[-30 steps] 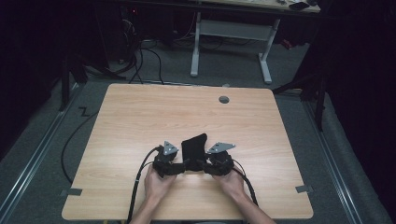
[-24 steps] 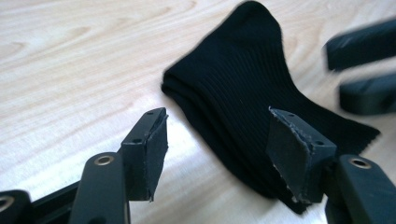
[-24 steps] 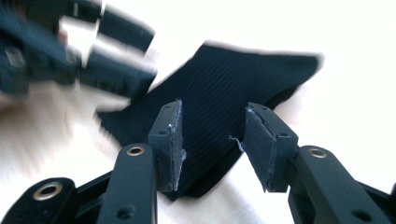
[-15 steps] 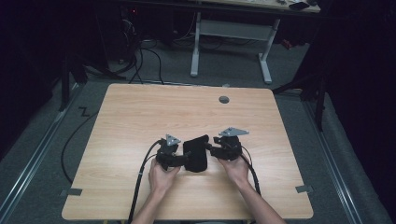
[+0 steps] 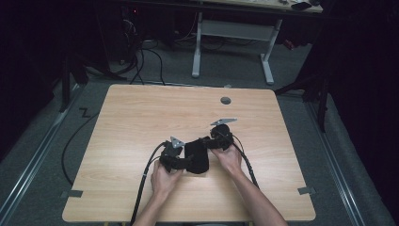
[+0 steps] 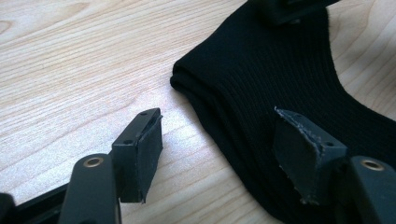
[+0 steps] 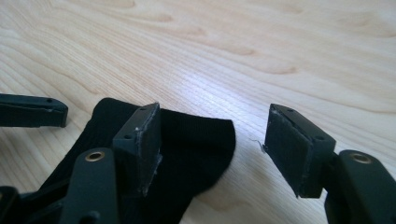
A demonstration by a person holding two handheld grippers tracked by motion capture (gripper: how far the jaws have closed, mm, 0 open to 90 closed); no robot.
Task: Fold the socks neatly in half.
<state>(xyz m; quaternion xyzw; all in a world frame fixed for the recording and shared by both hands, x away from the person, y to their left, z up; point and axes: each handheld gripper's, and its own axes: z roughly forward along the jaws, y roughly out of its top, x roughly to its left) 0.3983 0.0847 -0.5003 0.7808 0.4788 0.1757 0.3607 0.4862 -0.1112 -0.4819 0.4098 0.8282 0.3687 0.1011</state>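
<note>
A black ribbed knit cloth [image 5: 197,159] lies folded flat on the wooden table [image 5: 141,117] near its front middle. My left gripper [image 5: 184,163] rests at the cloth's left edge. In the left gripper view its jaws [image 6: 224,154] have just been opening; the cloth's folded edge [image 6: 261,84] lies between them, untouched by the pads. My right gripper [image 5: 208,141] sits at the cloth's far right corner. Its jaws [image 7: 217,149] have just been opening wide over the cloth's rounded end [image 7: 201,140], pressing on nothing.
A round cable hole [image 5: 226,100] sits near the table's far edge. Beyond the table stand a white desk frame [image 5: 230,33] and floor cables [image 5: 141,61]. Cables trail from both grippers toward the front edge [image 5: 143,188].
The cloth, held raised between the two grippers a second ago, now lies flat. The right gripper has let go and moved right and farther back. The left hand has stayed put.
</note>
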